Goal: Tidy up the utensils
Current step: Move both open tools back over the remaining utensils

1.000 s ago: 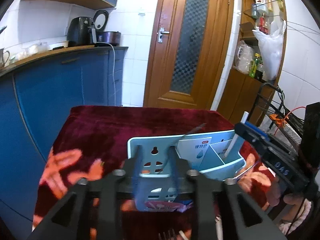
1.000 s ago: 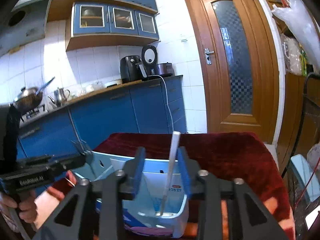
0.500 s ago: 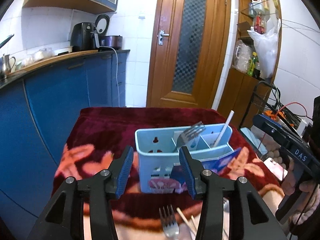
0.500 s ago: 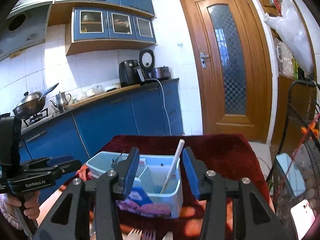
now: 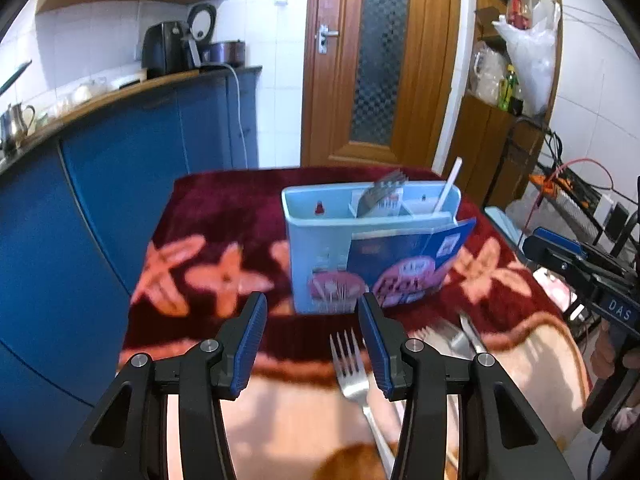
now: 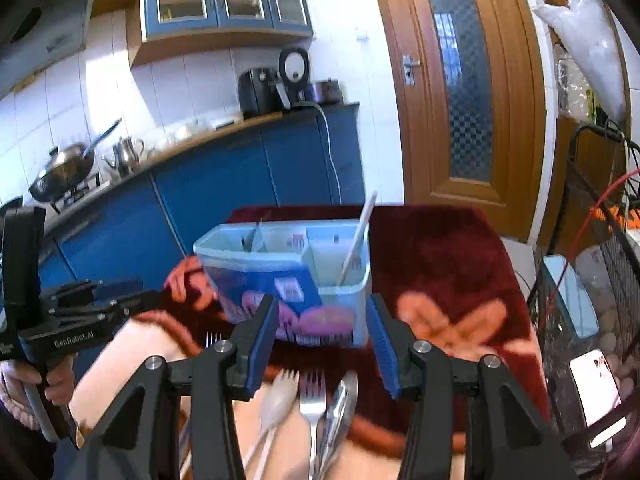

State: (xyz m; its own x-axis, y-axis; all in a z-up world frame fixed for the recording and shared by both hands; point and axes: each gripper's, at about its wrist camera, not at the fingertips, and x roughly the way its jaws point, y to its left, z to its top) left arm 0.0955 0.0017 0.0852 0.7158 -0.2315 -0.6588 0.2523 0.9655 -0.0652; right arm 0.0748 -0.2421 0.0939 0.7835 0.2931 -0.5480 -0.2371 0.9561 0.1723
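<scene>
Your left gripper [image 5: 312,338] and right gripper [image 6: 322,340] both hang spread and empty before the pale-blue plastic utensil caddy [image 5: 320,248].

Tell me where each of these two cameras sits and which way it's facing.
Left wrist: on the left gripper, facing the blue caddy; right gripper at right.
Right wrist: on the right gripper, facing the caddy; left gripper and hand at left.
Shared: caddy, white utensil, door.

One light-blue caddy [image 6: 344,292], two forks [image 6: 312,396] on the cloth (a third stands inside), one white spoon [image 6: 280,396].
</scene>
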